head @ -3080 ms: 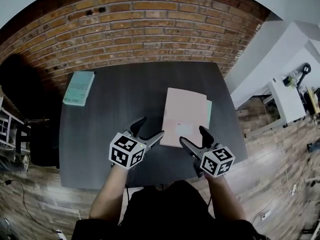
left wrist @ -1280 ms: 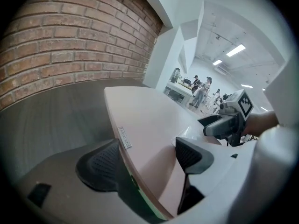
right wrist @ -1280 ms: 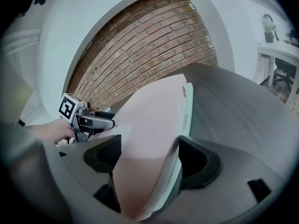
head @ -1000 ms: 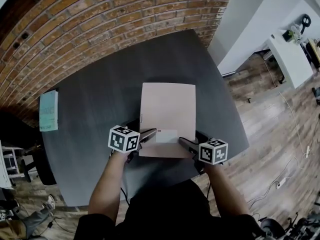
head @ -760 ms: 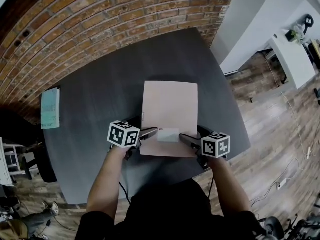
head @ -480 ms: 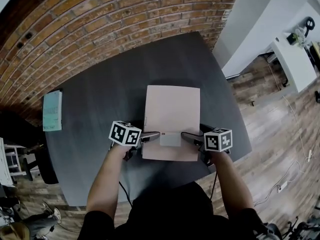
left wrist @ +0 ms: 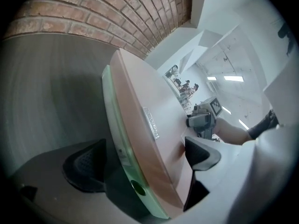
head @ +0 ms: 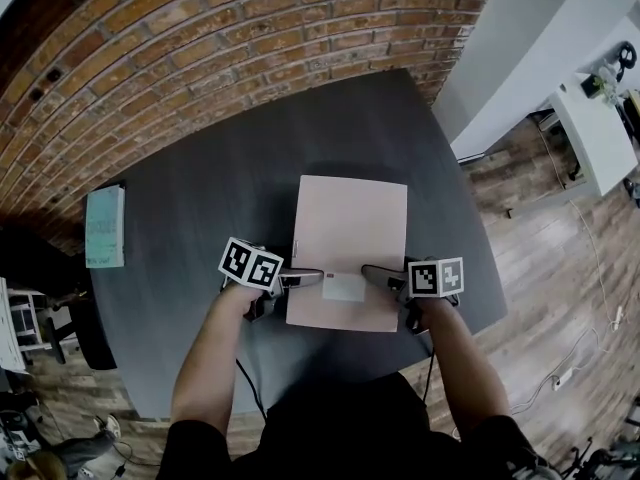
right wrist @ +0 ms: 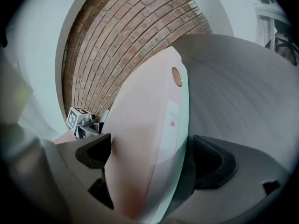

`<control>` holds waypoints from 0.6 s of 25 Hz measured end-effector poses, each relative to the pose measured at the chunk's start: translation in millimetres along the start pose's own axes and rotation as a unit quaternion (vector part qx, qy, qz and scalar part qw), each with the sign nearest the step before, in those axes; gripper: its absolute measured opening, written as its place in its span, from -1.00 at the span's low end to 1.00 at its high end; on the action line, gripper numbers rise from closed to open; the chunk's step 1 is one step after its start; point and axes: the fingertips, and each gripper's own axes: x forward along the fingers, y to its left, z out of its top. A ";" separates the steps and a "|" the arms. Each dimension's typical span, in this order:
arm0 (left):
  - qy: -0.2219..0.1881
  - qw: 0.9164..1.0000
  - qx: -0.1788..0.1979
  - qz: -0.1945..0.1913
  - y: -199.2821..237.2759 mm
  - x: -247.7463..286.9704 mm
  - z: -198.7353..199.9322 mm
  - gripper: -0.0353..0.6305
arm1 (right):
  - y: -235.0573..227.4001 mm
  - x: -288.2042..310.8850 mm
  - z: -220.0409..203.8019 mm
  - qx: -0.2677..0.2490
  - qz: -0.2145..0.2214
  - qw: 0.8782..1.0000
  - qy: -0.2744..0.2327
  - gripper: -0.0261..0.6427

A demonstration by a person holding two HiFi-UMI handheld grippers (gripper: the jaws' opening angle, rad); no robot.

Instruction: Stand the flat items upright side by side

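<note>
Pink book (head: 350, 238) lies cover-up on the dark counter (head: 200, 198), towards its near edge. From the head view it fully hides a pale green book (left wrist: 122, 148) stacked beneath; only the tool views show that edge. Print on the white label (head: 343, 287) is too small to read. Left tool (left wrist: 142, 148) and right tool (right wrist: 152, 148) straddle the stack's near corners from either side. Both have just been opening and now stand wide, with the stack between the jaws but unclamped. We cannot tell whether the near end rests on the counter. Teal book (head: 104, 227) lies flat at the far left edge.
</note>
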 end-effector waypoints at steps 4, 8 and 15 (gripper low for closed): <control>0.006 1.000 0.005 -0.018 0.2 -3.7 1.3 0.67 | 5.0 -0.2 1.2 0.000 -0.005 1.000 0.003 0.67; 0.034 0.999 0.018 -0.029 -2.5 2.9 -4.9 0.67 | 1.5 1.1 -3.5 0.004 0.008 1.000 0.021 0.68; 0.040 0.998 0.031 -0.031 -3.6 -3.3 4.0 0.67 | 1.1 -6.1 7.0 0.002 0.021 0.999 0.025 0.68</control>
